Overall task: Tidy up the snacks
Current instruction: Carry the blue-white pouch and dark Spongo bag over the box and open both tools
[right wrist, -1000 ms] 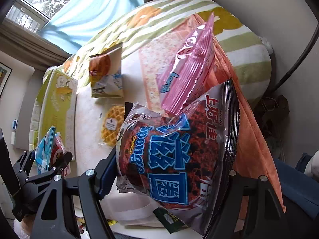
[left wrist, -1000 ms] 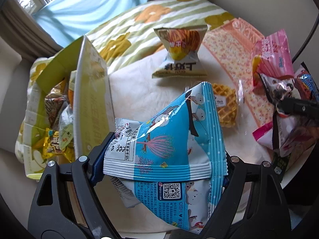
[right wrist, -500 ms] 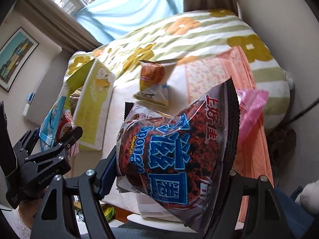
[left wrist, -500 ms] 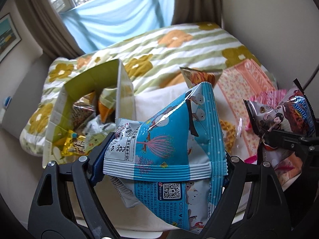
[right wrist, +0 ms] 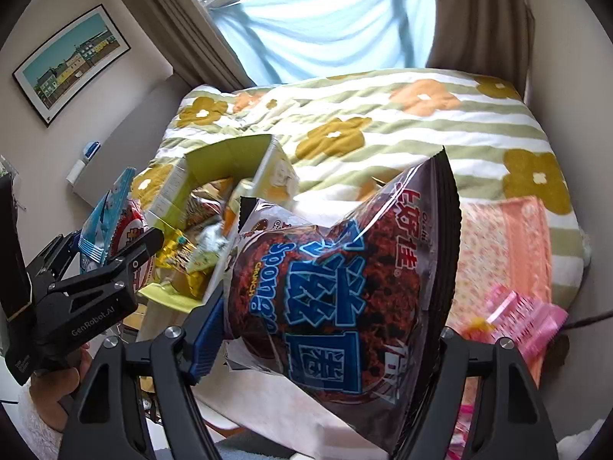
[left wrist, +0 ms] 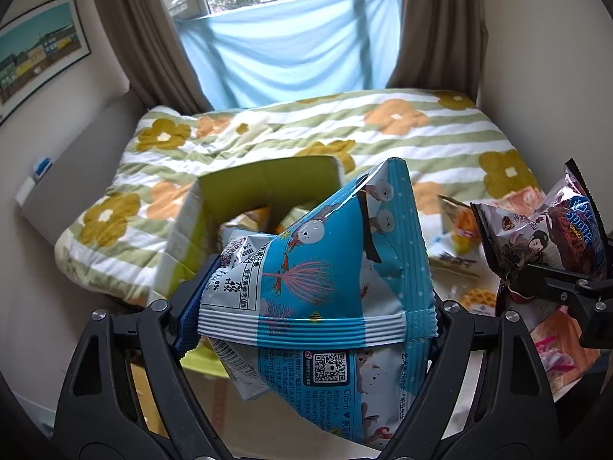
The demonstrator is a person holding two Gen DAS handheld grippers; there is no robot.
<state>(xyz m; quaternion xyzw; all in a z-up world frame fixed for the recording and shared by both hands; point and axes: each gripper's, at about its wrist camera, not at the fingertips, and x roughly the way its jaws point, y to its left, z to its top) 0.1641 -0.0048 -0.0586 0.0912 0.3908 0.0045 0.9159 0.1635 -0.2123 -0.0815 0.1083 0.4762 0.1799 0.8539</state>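
Left wrist view has the left tongs [left wrist: 314, 306] pinching a blue snack bag [left wrist: 329, 268] between both fingers, in front of the open yellow-green box [left wrist: 245, 188], while the right tongs [right wrist: 329, 329] clamp a dark Sponge Crunch bag [right wrist: 345, 280] likewise.

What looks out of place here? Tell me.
Snacks lie loose outside the green box: a pink packet on the orange cloth, and a waffle. Each gripper holds a bag in the air.

glossy foil pkts [left wrist: 325, 268], cardboard box [left wrist: 237, 199], cloth quilt [left wrist: 345, 126]
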